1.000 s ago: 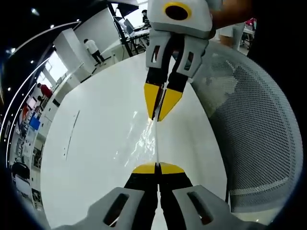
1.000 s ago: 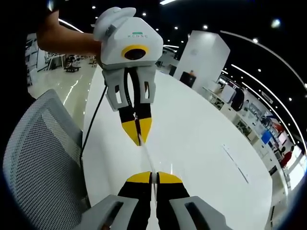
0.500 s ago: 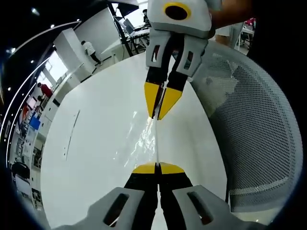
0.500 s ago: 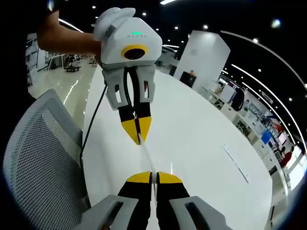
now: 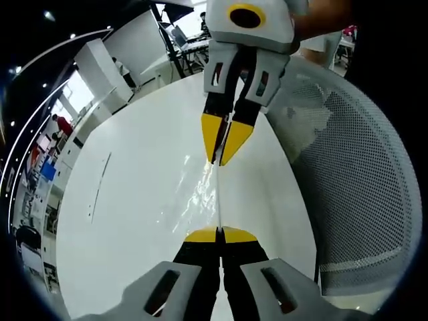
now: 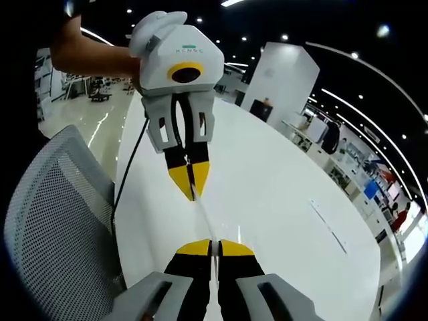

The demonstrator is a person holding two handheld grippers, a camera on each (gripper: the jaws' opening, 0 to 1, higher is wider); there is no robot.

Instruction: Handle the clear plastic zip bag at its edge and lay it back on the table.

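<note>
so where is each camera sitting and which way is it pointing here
Left gripper view: rides on the left gripper, looking along its shut jaws over the white table at the right gripper facing it; a mesh chair stands beside.
Right gripper view: rides on the right gripper, looking the opposite way at the left gripper and the person's forearm.
Shared: the clear zip bag, seen edge-on, stretched between both grippers above the table.
</note>
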